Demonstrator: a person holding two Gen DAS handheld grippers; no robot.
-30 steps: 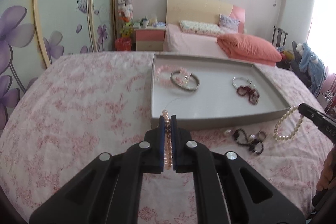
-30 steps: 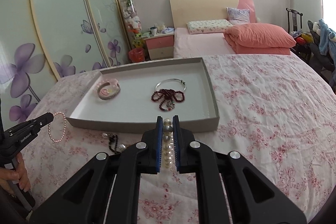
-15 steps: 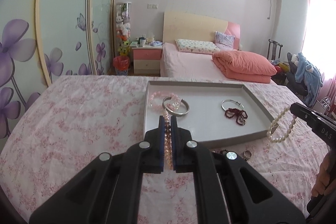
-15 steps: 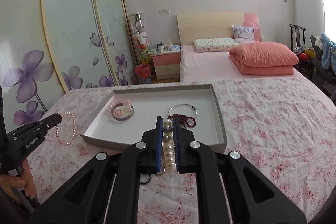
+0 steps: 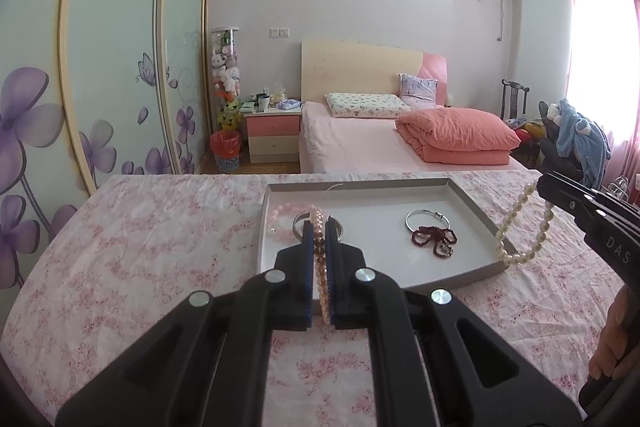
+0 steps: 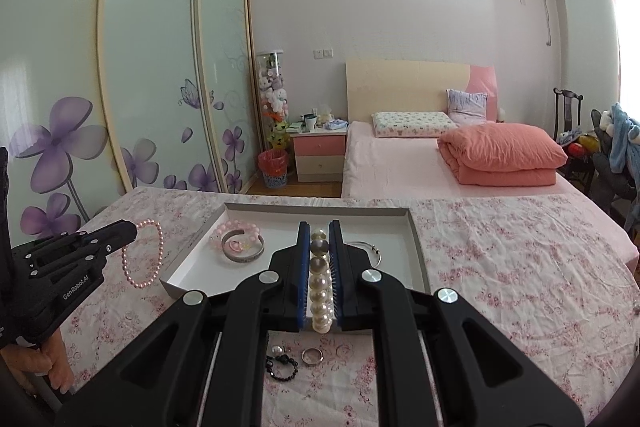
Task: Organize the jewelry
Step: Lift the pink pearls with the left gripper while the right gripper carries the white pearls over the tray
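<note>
Left gripper: my left gripper (image 5: 319, 227) is clamped tight on a pink bead bracelet (image 5: 322, 279); the strand runs lengthwise between the blue pads. From the right wrist camera the same bracelet (image 6: 143, 254) hangs as a loop below the tip of that gripper (image 6: 134, 229), clear of the bedspread.

Right gripper: my right gripper (image 6: 319, 227) is closed hard on a white pearl bracelet (image 6: 320, 287); the pearls sit in a row between the pads. In the left wrist view its loop (image 5: 520, 227) dangles from the gripper tip (image 5: 541, 183), in front of the tray's right-hand corner.

Tray: a shallow grey tray (image 5: 468, 197) lies flat on the flowered bedspread (image 5: 140, 247), ahead of both grippers.

Tray contents, left side: a pale pink bead bracelet (image 6: 236, 229) and a metal bangle (image 6: 244, 251), touching or overlapping.

Tray contents, right side: a thin silver bangle (image 5: 427, 220) with a dark red bead string (image 5: 434, 239) bunched against it.

Loose on bedspread: near the tray's front edge, seen under my right gripper, a black bead piece (image 6: 282, 367), a small ring (image 6: 312, 355) and a single pearl stud (image 6: 277, 349). They lie close together.

Hands: my fingers show on the left gripper's handle (image 6: 56, 359) and on the right one (image 5: 616, 343).
</note>
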